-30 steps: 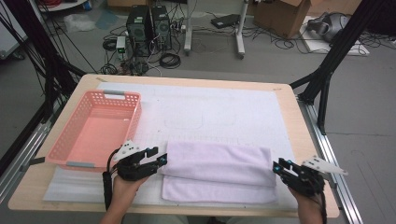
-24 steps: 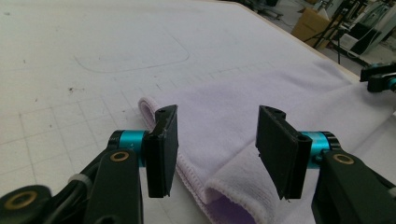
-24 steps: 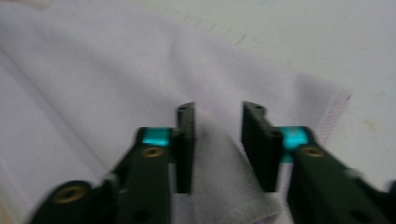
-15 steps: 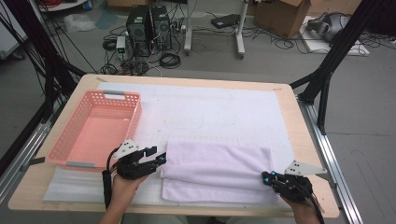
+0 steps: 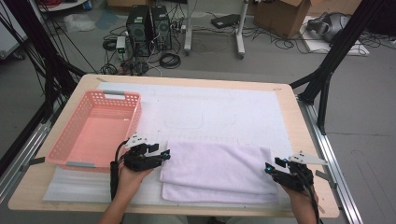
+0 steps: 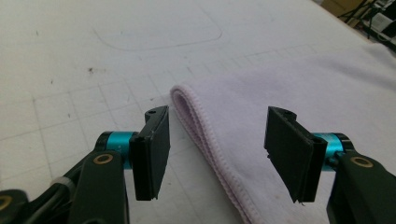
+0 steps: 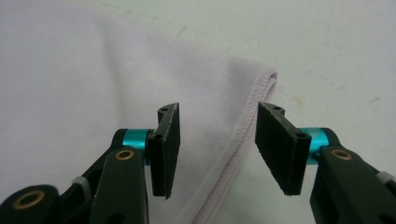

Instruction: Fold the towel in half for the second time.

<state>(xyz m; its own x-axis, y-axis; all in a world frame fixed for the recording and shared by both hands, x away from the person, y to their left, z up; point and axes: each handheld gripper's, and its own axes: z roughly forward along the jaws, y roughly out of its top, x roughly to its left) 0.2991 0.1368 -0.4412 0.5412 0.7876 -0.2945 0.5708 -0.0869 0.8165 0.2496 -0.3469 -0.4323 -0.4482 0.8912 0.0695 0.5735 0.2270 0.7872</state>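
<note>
A lilac towel (image 5: 215,170), folded in layers, lies flat on the white mat near the table's front. My left gripper (image 5: 164,154) is at its left edge, open, its jaws having just been opening. In the left gripper view (image 6: 217,149) the towel's rounded fold (image 6: 201,121) runs between the jaws without touching the pads. My right gripper (image 5: 273,166) is at the towel's right edge, open, its jaws also having just been opening. In the right gripper view (image 7: 217,144) the hemmed edge (image 7: 243,135) lies between the pads, unpinched.
A pink plastic basket (image 5: 60,149) stands on the left of the table, close behind my left hand. The white mat (image 5: 210,112) covers most of the wooden tabletop. Computers, cables and boxes lie on the floor beyond the far edge.
The right gripper has shifted left to the towel's right edge and its jaws now stand wider. The left gripper has edged right toward the towel's left fold. The towel lies as before.
</note>
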